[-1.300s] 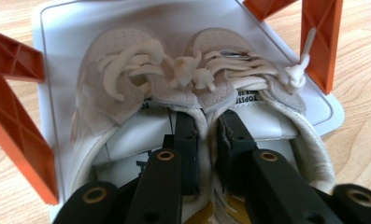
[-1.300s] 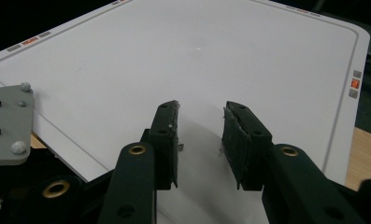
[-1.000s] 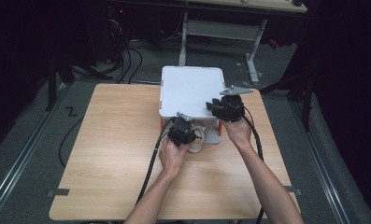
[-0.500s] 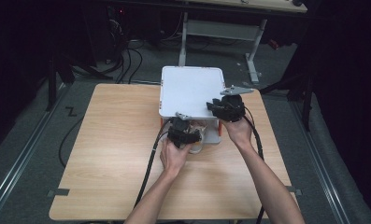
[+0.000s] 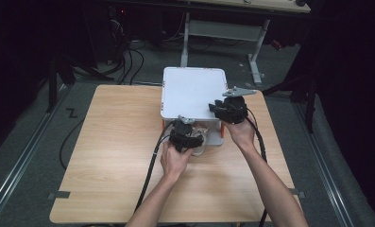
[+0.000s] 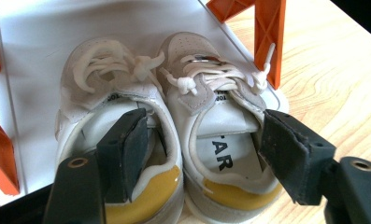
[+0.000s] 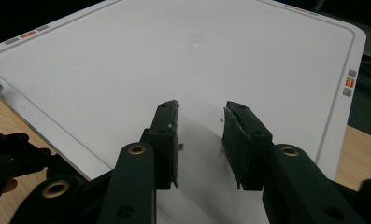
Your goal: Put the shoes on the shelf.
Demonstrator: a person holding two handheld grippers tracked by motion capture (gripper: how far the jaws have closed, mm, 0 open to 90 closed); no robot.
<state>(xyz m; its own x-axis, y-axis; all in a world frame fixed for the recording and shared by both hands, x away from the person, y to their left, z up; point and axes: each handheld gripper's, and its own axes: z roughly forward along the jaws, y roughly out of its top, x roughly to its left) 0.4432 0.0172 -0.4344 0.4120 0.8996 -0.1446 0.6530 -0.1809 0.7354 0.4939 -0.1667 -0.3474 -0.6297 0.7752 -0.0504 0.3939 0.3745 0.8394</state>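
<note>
Little has moved: the left gripper [image 6: 199, 154] stays wide open, one jaw inside each of the pair of shoes [image 6: 174, 126]. The right gripper [image 7: 199, 140], part-open and empty, hovers over the white shelf top [image 7: 174, 60]. Closing risks pinching both shoes.

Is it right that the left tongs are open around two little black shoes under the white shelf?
Not quite: the shoes are white with yellow heels, not black. The left gripper view shows it. The rest holds: the left tongs are open around them, under the white shelf.
</note>
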